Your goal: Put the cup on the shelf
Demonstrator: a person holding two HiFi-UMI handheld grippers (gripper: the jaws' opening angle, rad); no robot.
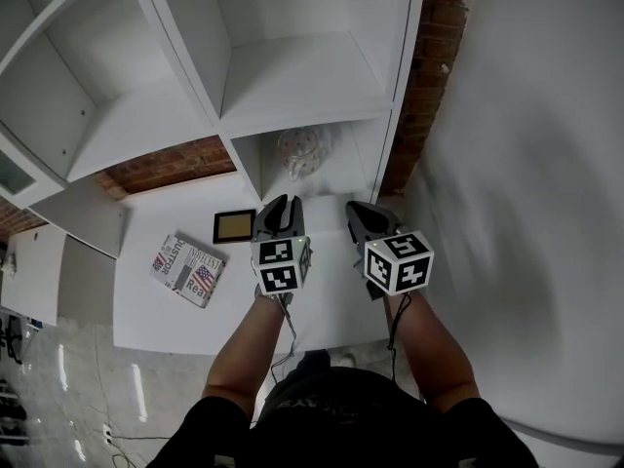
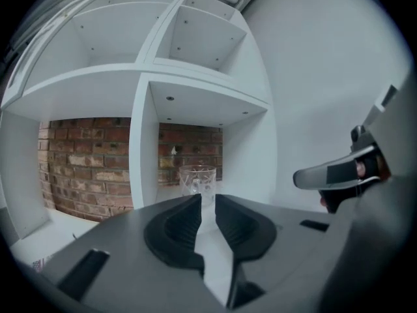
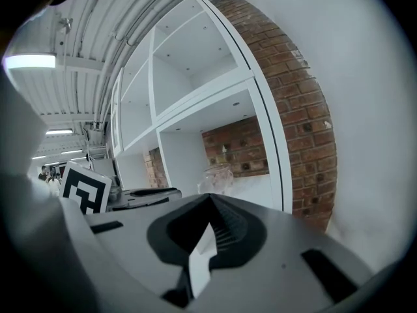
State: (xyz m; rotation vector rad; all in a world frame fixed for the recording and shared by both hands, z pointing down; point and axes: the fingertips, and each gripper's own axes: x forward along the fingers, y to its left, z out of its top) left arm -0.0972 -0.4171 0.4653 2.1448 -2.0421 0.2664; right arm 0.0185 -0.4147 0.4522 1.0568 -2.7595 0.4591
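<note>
– Now, where is the cup (image 1: 300,151)?
– Upright in the lower right compartment of the shelf (image 1: 292,76), alone there, clear and cut-patterned. Left hand-held gripper (image 1: 281,203): jaws slightly apart, nothing between them, short of the cup. Right hand-held gripper (image 1: 359,208): jaws closed together, empty.
– Any writing?
– Magazine (image 1: 188,268) on the worktop (image 1: 166,213): "Real" legible, other print too small.

Cup (image 2: 197,180): clear cut glass, upright, intact. Stands in lowest right-hand compartment of white shelf (image 2: 141,142), just right of divider, brick wall behind.
</note>
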